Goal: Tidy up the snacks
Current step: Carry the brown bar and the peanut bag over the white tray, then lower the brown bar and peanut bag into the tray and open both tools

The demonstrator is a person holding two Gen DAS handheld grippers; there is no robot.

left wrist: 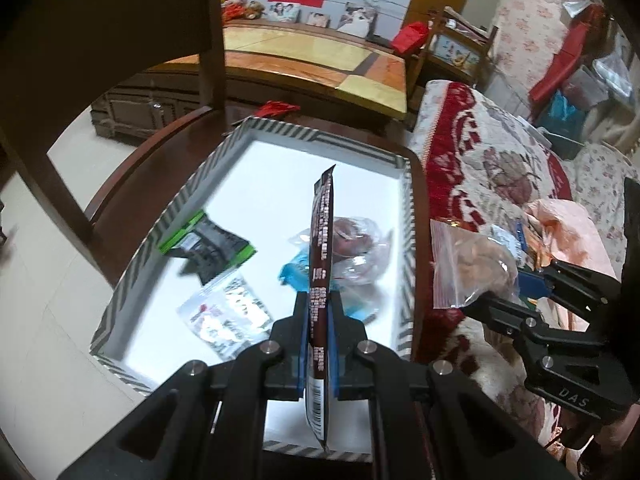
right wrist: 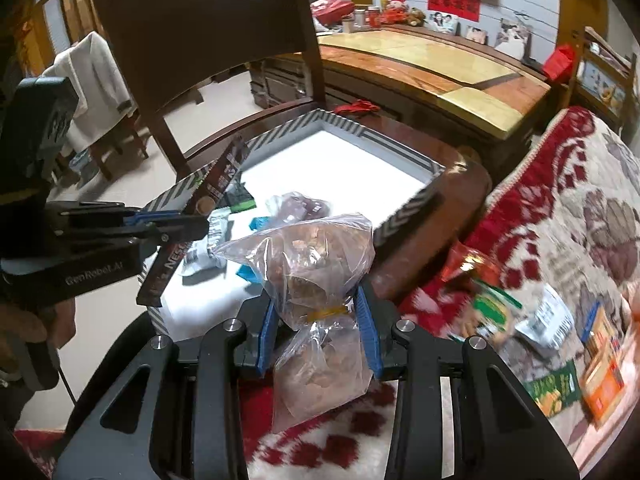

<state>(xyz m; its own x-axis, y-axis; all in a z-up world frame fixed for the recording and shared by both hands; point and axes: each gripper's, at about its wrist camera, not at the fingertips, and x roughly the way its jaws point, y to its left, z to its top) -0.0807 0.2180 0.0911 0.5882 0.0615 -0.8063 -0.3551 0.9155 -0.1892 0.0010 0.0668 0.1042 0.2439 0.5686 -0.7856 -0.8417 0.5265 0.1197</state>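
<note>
My left gripper [left wrist: 319, 312] is shut on a thin dark brown sachet [left wrist: 320, 248], held edge-on above the striped-rim white box [left wrist: 188, 196]. The same gripper [right wrist: 200, 222] and its sachet [right wrist: 218, 178] appear at the left of the right wrist view. My right gripper [right wrist: 318, 300] is shut on a clear bag of brown snacks [right wrist: 316, 252] tied with a yellow band, held over the box's near corner; this gripper [left wrist: 500, 300] and bag [left wrist: 468, 268] also appear at the right of the left wrist view. Inside the box lie a black-green packet [left wrist: 208, 248], a silver packet [left wrist: 228, 316], a clear wrapped bun [left wrist: 356, 248] and a blue wrapper [left wrist: 292, 274].
The box [right wrist: 408, 208] rests on a dark wooden chair seat [left wrist: 160, 164] with the chair back [right wrist: 200, 28] behind it. A red-and-cream patterned blanket [right wrist: 560, 208] lies to the right, with several loose snack packets [right wrist: 552, 320] on it. A low wooden table [right wrist: 432, 64] stands beyond.
</note>
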